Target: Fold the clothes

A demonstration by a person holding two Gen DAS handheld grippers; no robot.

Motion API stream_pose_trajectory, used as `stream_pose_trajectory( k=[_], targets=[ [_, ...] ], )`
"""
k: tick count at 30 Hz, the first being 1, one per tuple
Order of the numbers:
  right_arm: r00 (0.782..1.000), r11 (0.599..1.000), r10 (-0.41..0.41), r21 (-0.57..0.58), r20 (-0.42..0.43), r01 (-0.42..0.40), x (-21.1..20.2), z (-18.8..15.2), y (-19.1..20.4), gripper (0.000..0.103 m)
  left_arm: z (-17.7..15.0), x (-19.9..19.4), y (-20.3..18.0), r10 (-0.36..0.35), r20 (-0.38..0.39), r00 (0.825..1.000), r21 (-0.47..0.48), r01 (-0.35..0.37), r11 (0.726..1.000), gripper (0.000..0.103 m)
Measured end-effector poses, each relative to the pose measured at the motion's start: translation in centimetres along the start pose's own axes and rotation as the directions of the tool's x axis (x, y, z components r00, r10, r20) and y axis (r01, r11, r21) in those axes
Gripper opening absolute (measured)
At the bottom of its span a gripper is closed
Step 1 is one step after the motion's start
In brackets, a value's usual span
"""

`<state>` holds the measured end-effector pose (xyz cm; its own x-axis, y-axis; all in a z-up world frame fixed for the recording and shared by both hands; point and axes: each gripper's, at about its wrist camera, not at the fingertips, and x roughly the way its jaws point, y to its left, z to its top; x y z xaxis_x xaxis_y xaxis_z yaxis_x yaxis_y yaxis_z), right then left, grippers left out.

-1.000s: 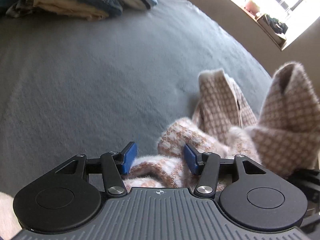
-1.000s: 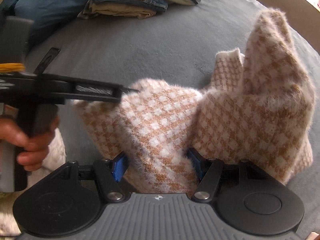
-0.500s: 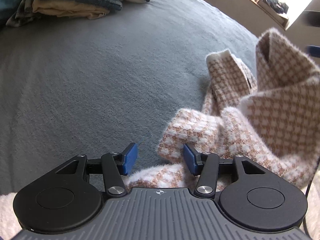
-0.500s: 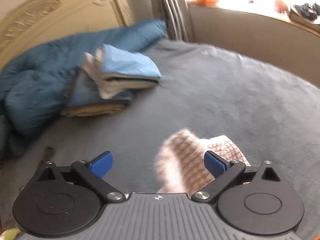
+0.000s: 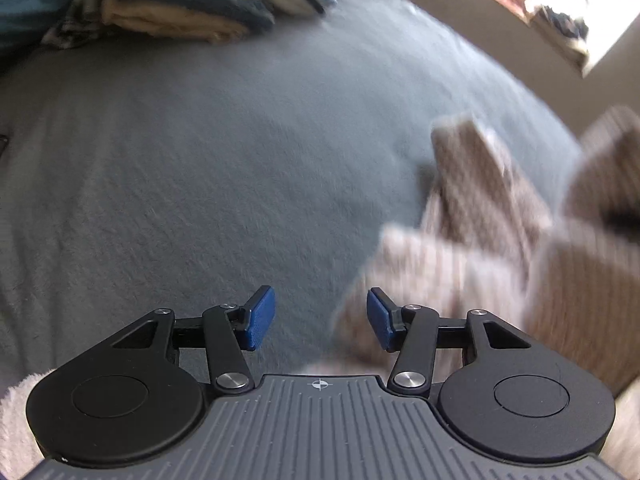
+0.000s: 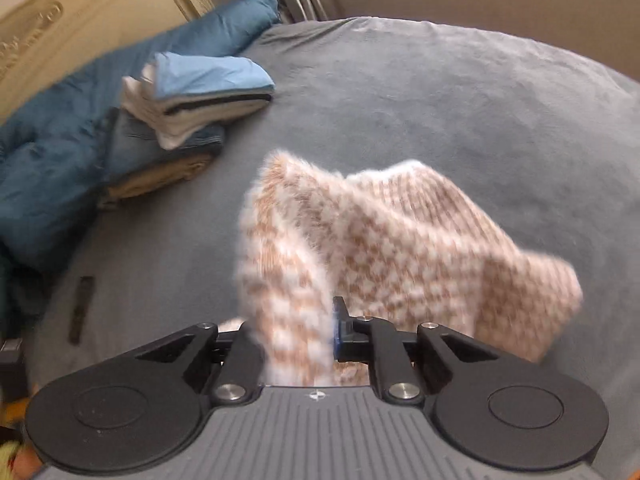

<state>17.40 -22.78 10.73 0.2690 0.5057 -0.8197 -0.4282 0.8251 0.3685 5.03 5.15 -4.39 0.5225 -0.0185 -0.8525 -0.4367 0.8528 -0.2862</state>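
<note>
The right claw [image 6: 294,336] is clenched on a fold of the fuzzy tan-and-white checked sweater [image 6: 384,248], which bunches up between its fingers and spreads out to the right above the grey bedspread [image 6: 460,112]; only the right blue pad shows, the left one being buried in the knit. The left claw [image 5: 318,318] is released — its two blue pads [image 5: 258,318] stand apart with bare bedspread [image 5: 180,160] showing between them, and nothing is held. In the left wrist view the sweater [image 5: 500,248] lies to the right of that claw, heavily blurred, its near edge reaching just past the right pad; whether it touches the pad cannot be told. At the far side of the bed sits a stack of folded clothes [image 6: 192,104] — a light blue piece on top, white and dark layers beneath, then denim and a tan garment at the bottom. Behind the stack a blue quilt [image 6: 60,148] is heaped against a cream carved headboard [image 6: 80,12]. A short dark strip [image 6: 81,308] lies on the bedspread to the left (what it is cannot be made out). No writing or label can be read anywhere; each claw body carries only a small crosshair mark [image 6: 316,394].
</note>
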Motion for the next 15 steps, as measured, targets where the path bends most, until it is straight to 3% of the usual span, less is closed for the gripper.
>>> stream_pose_trajectory(
  k=[7,12,15],
  targets=[
    [0.994,0.995,0.086,0.056,-0.073,-0.082,-4.3,-5.7,-1.2,0.015,0.5,2.7,-7.4,-0.164,-0.078,0.983,0.108,0.172,0.979,0.052],
    [0.994,0.994,0.099,0.057,-0.055,-0.096,-6.9,-7.5,-2.9,0.017,0.9,4.7,-12.7,-0.273,-0.143,0.951,0.176,0.296,0.939,0.052],
    [0.990,0.982,0.140,0.133,-0.018,-0.137,-8.5,-7.2,-5.4,0.025,0.5,5.6,-15.3,-0.318,-0.179,0.931,0.206,0.352,0.913,0.052]
  ],
)
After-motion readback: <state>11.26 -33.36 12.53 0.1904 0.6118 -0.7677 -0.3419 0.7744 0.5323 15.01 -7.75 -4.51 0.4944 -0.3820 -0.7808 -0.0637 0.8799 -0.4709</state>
